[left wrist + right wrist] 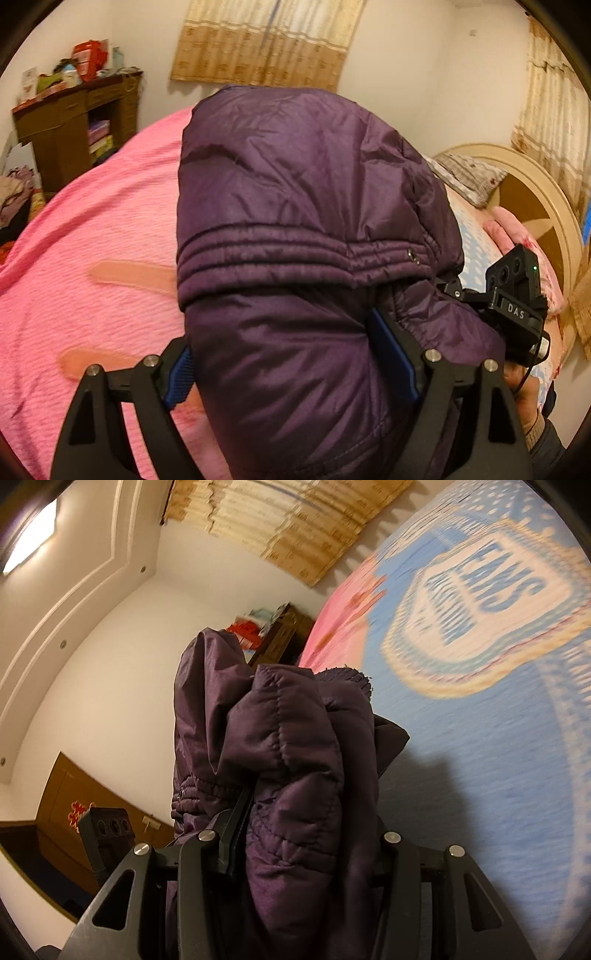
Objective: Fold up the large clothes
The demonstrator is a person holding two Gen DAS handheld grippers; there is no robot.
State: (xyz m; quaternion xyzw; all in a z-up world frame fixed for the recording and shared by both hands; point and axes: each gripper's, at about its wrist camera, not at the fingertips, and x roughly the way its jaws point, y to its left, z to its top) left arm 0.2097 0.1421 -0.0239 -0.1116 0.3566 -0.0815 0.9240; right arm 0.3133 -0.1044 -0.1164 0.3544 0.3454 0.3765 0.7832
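A dark purple padded jacket [295,206] is bunched up and held above the pink bedspread [92,258]. My left gripper [288,362] is shut on a thick fold of the jacket, its blue-padded fingers [391,354] pressing each side. My right gripper [303,834] is shut on another bundle of the same jacket [288,746], tilted sideways over the blue part of the bedspread [480,738]. The right gripper's body shows in the left wrist view [517,306], just right of the jacket. The fingertips of both are hidden in fabric.
A brown cabinet [70,122] with clutter on top stands beyond the bed at the left. A pillow [465,173] and a curved headboard [535,206] lie at the right. Curtains [266,40] hang on the far wall.
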